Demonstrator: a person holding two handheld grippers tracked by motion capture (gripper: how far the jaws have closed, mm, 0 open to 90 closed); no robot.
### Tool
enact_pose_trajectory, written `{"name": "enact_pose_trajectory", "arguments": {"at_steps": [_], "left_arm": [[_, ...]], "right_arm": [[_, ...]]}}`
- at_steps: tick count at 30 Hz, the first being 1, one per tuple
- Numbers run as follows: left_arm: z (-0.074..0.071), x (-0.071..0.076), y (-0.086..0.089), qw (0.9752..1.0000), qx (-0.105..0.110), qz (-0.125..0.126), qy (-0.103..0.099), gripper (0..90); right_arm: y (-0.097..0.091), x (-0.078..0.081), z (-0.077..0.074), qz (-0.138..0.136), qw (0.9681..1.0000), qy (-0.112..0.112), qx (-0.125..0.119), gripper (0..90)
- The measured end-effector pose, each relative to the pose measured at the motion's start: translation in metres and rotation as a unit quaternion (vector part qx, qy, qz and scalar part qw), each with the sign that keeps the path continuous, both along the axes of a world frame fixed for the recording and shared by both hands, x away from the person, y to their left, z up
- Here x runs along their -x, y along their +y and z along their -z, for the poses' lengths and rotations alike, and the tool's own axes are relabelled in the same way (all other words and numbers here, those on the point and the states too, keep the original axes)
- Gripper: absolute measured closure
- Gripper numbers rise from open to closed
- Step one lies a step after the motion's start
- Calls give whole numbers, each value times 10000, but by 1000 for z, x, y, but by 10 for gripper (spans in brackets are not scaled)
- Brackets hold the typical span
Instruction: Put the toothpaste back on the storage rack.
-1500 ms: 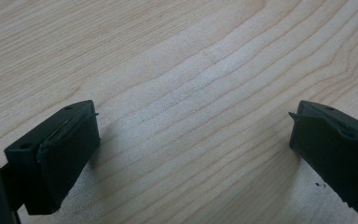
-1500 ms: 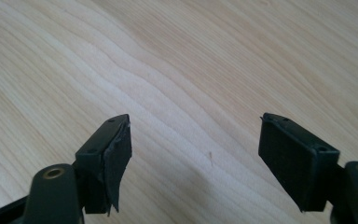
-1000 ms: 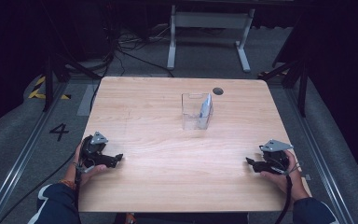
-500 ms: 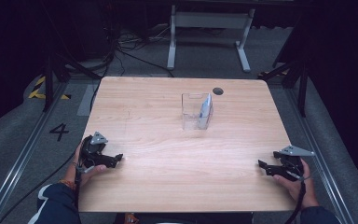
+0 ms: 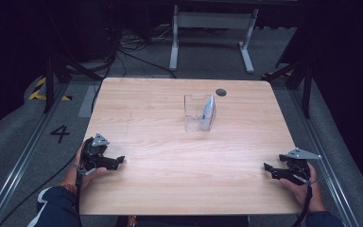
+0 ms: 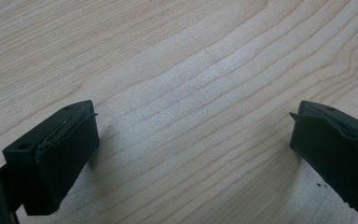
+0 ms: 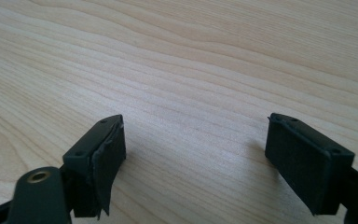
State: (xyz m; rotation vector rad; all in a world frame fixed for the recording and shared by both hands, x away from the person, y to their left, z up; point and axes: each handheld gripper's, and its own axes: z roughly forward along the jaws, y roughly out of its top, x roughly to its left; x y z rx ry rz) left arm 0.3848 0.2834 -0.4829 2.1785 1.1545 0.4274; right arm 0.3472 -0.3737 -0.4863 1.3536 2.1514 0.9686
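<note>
In the high view we see a pale wooden table filling the middle of the frame, with a clear plastic box standing upright a little above centre, well apart from both hands. Something bluish-grey leans inside the box against its right wall; we cannot tell what it is. A small dark round hole sits in the tabletop just to the upper right of the box. At the lower left of the frame our left gripper rests near the table's left edge, held in the left hand, its jaws pointing toward the centre. At the lower right our right gripper lies near the right edge in the right hand, a grey three-cornered plate on top. In the left gripper view the two black jaws stand wide apart over bare wood grain, released and holding nothing. In the right gripper view the jaws are likewise spread, with only the tabletop between them.
</note>
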Motion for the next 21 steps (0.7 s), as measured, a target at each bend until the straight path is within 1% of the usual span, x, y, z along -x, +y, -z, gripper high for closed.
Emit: {"name": "enact_pose_trajectory", "arguments": {"at_steps": [21], "left_arm": [[0,0,0,10000,11,-11,-16,10]], "right_arm": [[-1,0,0,-17,10000,-5,27,205]]}}
